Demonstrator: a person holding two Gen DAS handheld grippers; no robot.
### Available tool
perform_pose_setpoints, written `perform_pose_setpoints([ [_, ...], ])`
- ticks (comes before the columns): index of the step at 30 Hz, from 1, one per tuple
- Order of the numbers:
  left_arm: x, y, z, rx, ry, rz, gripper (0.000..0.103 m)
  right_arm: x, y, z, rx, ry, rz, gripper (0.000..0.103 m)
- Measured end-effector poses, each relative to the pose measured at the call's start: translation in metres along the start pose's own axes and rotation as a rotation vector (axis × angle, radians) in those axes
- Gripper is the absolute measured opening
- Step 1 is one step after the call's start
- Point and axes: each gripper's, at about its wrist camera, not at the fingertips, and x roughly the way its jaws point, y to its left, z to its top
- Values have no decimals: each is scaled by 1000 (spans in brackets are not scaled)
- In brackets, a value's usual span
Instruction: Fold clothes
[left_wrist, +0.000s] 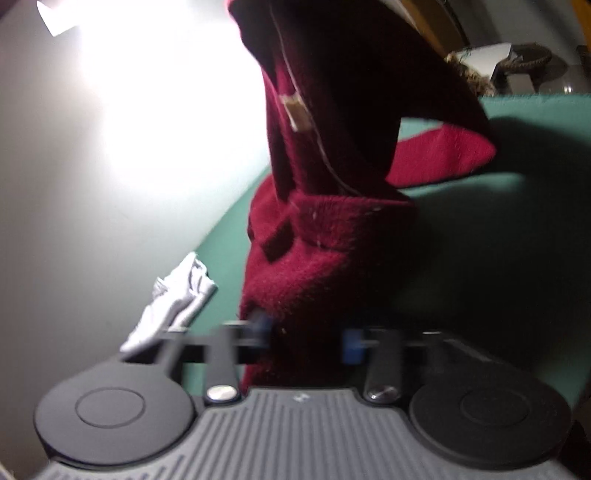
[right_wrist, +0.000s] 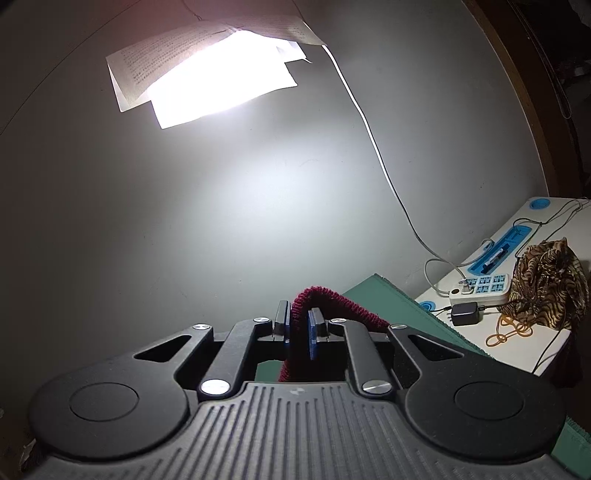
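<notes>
At lower centre of both views, your right gripper (right_wrist: 299, 328) pinches the maroon fleece garment (left_wrist: 325, 236) over the green mat (left_wrist: 517, 229); left gripper (left_wrist: 306, 336) brackets it loosely, grip unclear, so it could slip.

dark red fleecy garment (left_wrist: 332, 229), bunched, hanging over green surface (left_wrist: 517, 229)

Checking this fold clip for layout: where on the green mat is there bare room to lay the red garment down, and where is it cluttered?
Bare green mat lies right of the hanging dark red garment, up to the mat's far edge. Left of the garment only a narrow strip is free, bordered by crumpled white cloth. The white side table is crowded: power strip, adapter, patterned fabric.
</notes>
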Motion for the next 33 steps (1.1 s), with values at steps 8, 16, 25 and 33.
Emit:
perform_pose_setpoints([
  [8, -13, 100, 8, -384, 15, 130, 17, 8, -18, -24, -312, 87, -83, 36],
  [16, 25, 121, -12, -615, 221, 103, 18, 10, -64, -94, -859, 405, -160, 58],
  [25, 26, 111, -3, -566, 262, 172, 24, 10, -58, -138, -1274, 373, -34, 74],
  [33, 29, 116, 3, -610, 293, 234, 35, 67, -50, -124, -1209, 314, -3, 75],
])
